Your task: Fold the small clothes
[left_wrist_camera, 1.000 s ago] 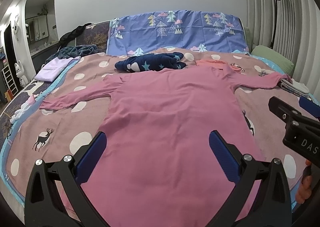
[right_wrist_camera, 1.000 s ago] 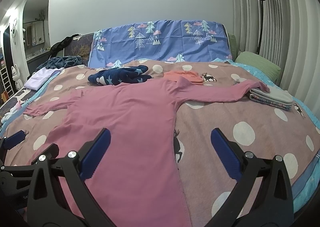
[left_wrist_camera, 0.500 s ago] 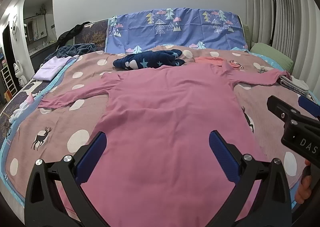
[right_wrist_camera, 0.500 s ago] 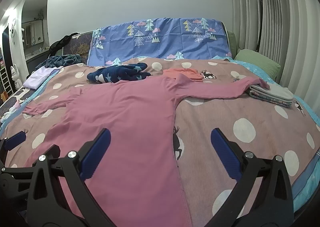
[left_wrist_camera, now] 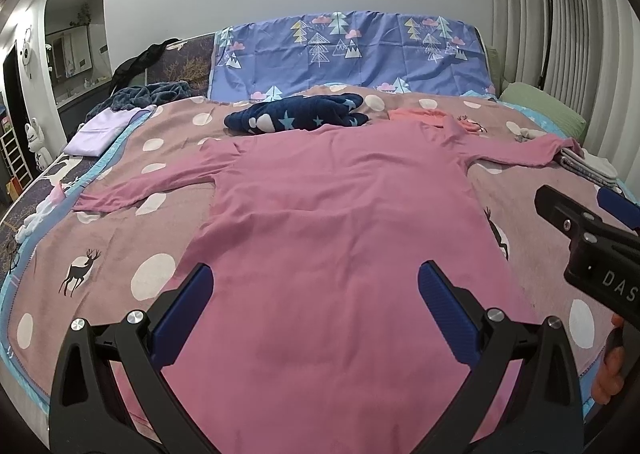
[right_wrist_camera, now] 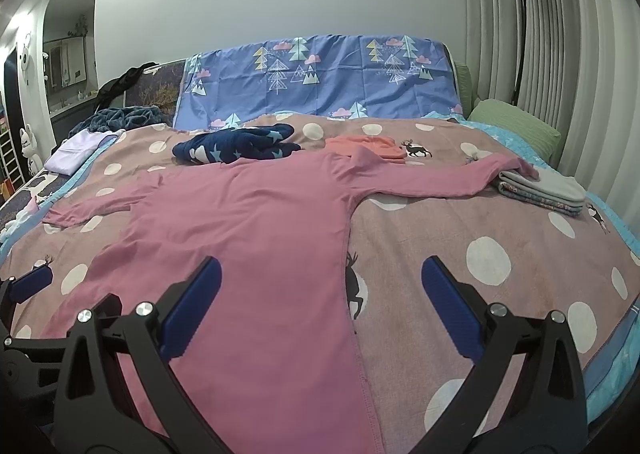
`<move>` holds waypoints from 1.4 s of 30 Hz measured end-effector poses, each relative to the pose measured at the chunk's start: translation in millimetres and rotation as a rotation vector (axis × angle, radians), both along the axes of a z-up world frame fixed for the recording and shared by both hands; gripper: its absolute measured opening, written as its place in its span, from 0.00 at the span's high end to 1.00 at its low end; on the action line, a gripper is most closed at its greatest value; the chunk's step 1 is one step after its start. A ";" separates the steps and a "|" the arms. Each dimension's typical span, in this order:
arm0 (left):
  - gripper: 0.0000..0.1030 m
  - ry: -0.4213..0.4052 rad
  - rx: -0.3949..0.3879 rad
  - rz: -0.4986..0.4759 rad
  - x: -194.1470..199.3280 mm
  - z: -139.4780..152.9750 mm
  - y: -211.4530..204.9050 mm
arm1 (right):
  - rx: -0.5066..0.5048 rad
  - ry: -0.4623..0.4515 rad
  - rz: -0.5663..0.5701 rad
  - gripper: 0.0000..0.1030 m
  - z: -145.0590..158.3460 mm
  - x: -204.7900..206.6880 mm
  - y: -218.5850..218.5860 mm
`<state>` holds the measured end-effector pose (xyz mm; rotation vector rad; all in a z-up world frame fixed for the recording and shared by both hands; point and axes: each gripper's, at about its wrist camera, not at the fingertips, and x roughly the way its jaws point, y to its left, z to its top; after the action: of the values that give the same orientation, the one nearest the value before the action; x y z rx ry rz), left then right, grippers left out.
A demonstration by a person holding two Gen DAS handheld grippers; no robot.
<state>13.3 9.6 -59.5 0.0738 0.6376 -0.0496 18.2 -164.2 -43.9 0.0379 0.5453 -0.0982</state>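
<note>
Your pink shirt (left_wrist_camera: 332, 221) lies spread flat on the spotted bedspread (left_wrist_camera: 120, 254), sleeves out toward 9 and 3 o'clock, hem toward you. In the left wrist view your left gripper (left_wrist_camera: 314, 308) hangs over the lower body of the shirt, its blue fingers (left_wrist_camera: 184, 310) spread wide with pink cloth between them; they grip nothing, and whether they touch the cloth cannot be told. In the right wrist view your right gripper (right_wrist_camera: 320, 304) sits over the shirt's right side seam: the left finger is above pink cloth, the right finger (right_wrist_camera: 448, 306) above bare bedspread, jaws equally wide and empty. Beyond the collar, at 12 o'clock, lie a navy star garment (right_wrist_camera: 236, 143) and an orange piece (right_wrist_camera: 368, 145). The right sleeve's cuff rests on a folded stack (right_wrist_camera: 544, 189) at 2 o'clock.
</note>
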 end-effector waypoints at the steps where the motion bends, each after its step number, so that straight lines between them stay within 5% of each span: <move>1: 0.01 0.000 0.000 0.000 -0.3 -0.3 0.0 | 0.002 0.000 0.000 0.02 0.0 -0.2 0.6; 13: 0.01 0.032 -0.073 -0.039 10.1 -6.0 6.9 | -0.006 -0.013 0.012 0.02 -0.8 6.3 3.1; 29: 0.01 0.118 -0.064 -0.060 54.3 -24.0 14.5 | -0.046 0.033 0.006 0.02 -17.7 53.0 8.5; 35: 0.01 0.135 -0.187 -0.068 92.7 -21.0 57.0 | -0.072 0.059 0.021 0.02 -21.4 84.8 6.8; 39: 0.30 0.106 -0.213 0.006 127.1 -25.1 123.1 | -0.104 0.073 0.014 0.02 -29.1 109.7 3.2; 42: 0.52 0.163 -0.236 0.095 159.8 -43.9 188.2 | -0.123 0.107 0.020 0.02 -39.3 129.8 2.7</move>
<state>173.1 197.8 -103.4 -0.1898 0.7932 -0.0393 148.0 -161.5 -83.2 -0.0930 0.6452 -0.1142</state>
